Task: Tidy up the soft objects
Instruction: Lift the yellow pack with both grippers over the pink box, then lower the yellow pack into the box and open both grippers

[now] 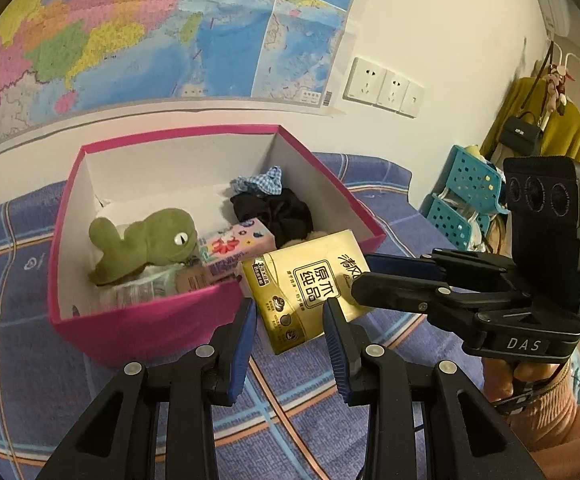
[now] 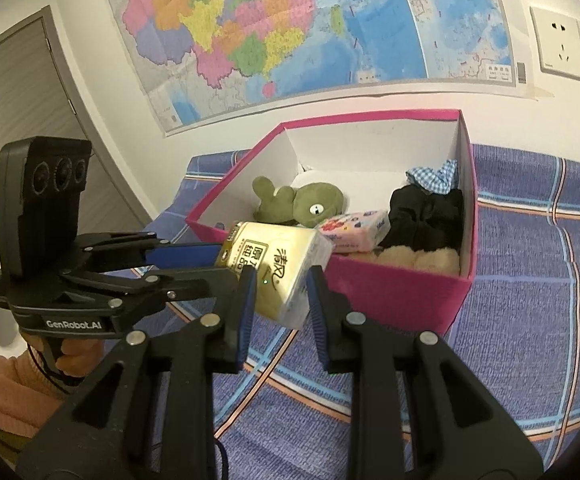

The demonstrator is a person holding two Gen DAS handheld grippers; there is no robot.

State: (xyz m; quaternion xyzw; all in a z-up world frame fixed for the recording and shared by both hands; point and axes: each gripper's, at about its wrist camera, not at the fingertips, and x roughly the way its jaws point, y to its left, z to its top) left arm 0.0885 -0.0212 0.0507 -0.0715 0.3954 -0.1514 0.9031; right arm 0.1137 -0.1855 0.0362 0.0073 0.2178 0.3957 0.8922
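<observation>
Left wrist view gives us the left gripper [image 1: 290, 308] low in the middle, its blue-padded fingers partly open over the bed [image 1: 29, 360] and its plaid sheet. The yellow tissue pack [image 1: 310, 284] sits tilted in the gap just past the fingertips. Its upper end is at the near right corner of the pink box [image 1: 149, 320] and its lower end is toward us. The pack fills the space between the pads, but we cannot tell whether they press on it. From the right edge the right gripper [image 1: 360, 276] reaches in sideways, one finger above the other, with their tips at the pack's right side. Here too we cannot tell whether there is contact. Inside the box we see a green plush [image 1: 145, 240] at the near left and a pink tissue pack [image 1: 233, 248] beside it. A black cloth [image 1: 277, 212] lies toward the right wall, with a blue checked cloth [image 1: 261, 182] behind it. Right wrist view shows the right gripper [image 2: 281, 280] partly open with the yellow pack [image 2: 273, 268] tilted between its pads. We cannot make out a firm hold there either. The left gripper [image 2: 221, 264] comes in from the left with its tips at the pack's end. In this view the pack overlaps the box's [image 2: 390, 292] near rim, and a beige fluffy thing [image 2: 422, 260] lies in the near right corner under the black cloth [image 2: 426, 216]. A map [image 2: 290, 32] and wall sockets [image 2: 562, 44] are on the wall behind the bed.
</observation>
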